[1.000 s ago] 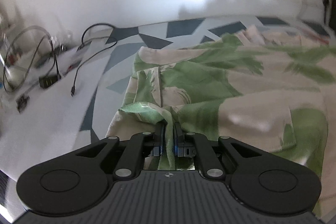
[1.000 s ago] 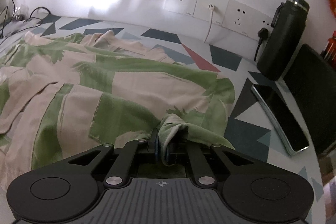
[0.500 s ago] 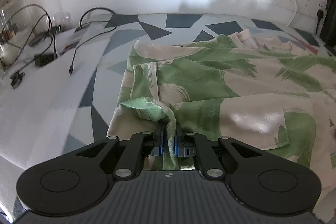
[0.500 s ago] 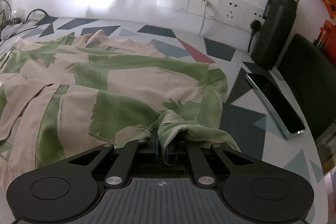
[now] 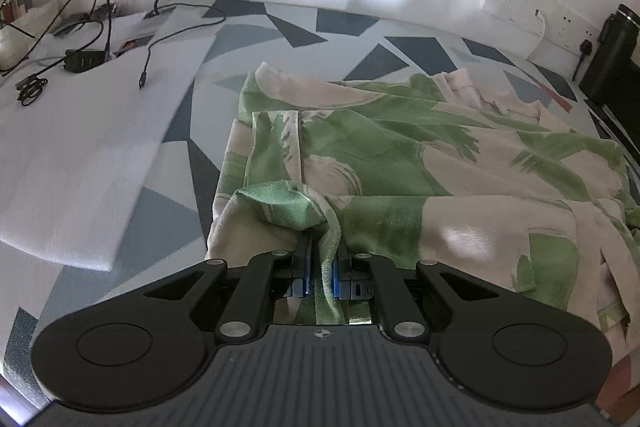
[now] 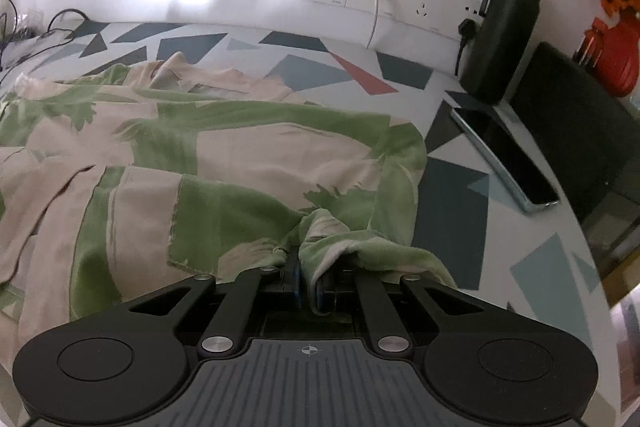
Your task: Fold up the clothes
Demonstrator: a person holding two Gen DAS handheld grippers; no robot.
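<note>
1. Lying across the patterned table [image 6: 304,67], the green and cream shirt [image 6: 248,143] is spread wide and rumpled, from the middle of the right wrist view out to nine o'clock.
2. Judging by that, folding has barely started: one near edge is lifted at both corners, no neat fold shows, and the whole fold-over is left.
3. Left tongs [image 5: 322,269] are nearly closed, pinching a bunched corner of the shirt [image 5: 392,163] at six o'clock in their view.
4. Right tongs [image 6: 308,285] are likewise clamped on a gathered corner, with the phone [image 6: 504,159] well apart at three o'clock.
</note>
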